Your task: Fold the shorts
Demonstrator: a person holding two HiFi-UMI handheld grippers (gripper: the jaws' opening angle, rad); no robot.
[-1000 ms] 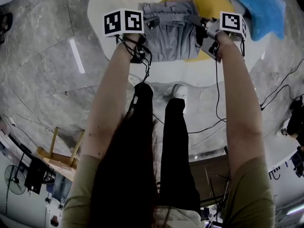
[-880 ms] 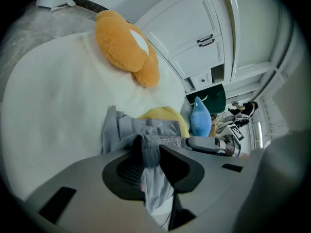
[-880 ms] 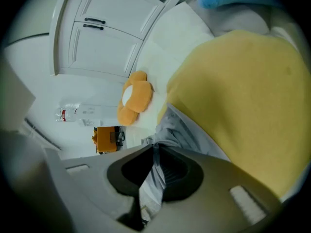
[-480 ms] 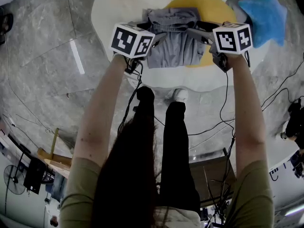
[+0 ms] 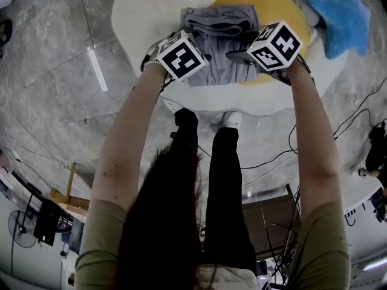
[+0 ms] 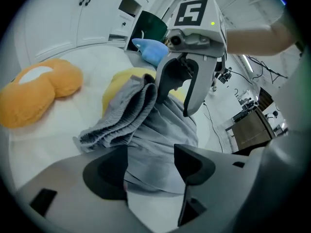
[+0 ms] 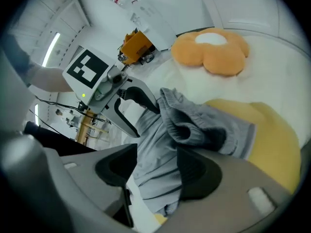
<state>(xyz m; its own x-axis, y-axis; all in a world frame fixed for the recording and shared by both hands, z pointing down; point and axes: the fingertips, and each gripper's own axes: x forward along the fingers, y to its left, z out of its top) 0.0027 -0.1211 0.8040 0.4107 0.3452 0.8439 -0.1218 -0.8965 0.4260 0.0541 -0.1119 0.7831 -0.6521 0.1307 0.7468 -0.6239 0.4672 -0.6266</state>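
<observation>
the grey shorts (image 5: 219,48) lie in a folded heap on a white surface (image 5: 142,17), their right part over a yellow cushion (image 5: 275,2). the ribbed waistband end is bunched up in thick folds on top at the far side, and smoother cloth spreads toward the person. the left gripper (image 6: 150,165) hangs over the left edge of the heap, pointing steeply down; its jaws have just been opening and stand spread, with grey cloth showing in the gap below them but neither pad pressing on it. the right gripper (image 7: 154,171) is at the right edge, facing the left one across the shorts; its jaws have also just been opening and stand spread, loose cloth lying between them and unpinched. in the head view both marker cubes sit tilted, close on either side of the heap, with the bare arms reaching out to them. an orange cushion (image 7: 211,52) rests on the white surface beyond the shorts, well apart from them, and a blue star (image 5: 338,14) lies off to the right, past the yellow cushion.
</observation>
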